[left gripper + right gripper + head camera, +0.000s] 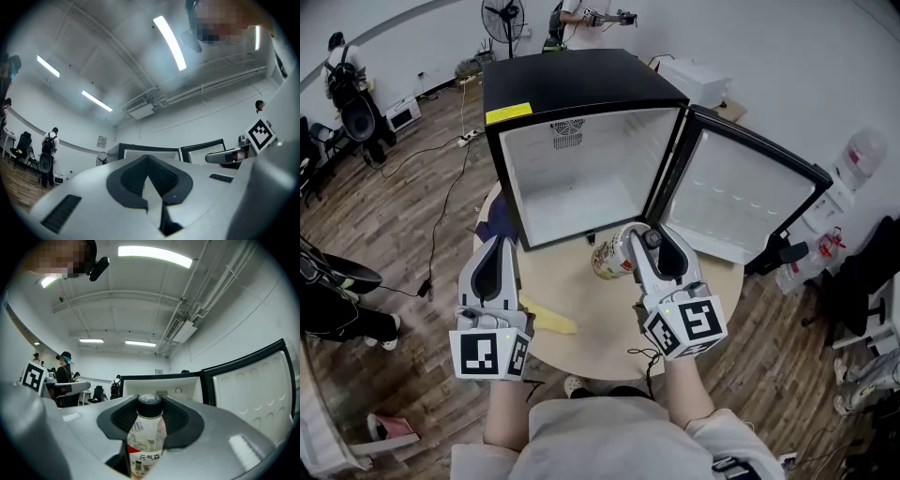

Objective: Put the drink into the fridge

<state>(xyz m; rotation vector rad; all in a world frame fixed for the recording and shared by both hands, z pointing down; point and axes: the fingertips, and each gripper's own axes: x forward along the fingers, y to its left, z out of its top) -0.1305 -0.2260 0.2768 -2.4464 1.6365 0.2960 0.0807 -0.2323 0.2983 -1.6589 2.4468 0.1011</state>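
Observation:
The drink (609, 255) is a clear bottle with a white and red label and a black cap. It lies tilted in my right gripper (642, 239), which is shut on it just in front of the open fridge (581, 89). In the right gripper view the bottle (146, 437) stands between the dark pads (185, 420), with its cap toward the fridge's white inside. The fridge door (741, 197) is swung wide open to the right. My left gripper (497, 246) hovers over the table's left side, shut with nothing in it; its pads (164, 180) meet in the left gripper view.
A round beige table (600, 328) carries a yellow flat object (551, 319), and a dark cloth (499, 220) lies by the fridge's left corner. Cables run over the wooden floor (422, 187). A water bottle (862, 155) stands at the right, and a fan (503, 19) at the back.

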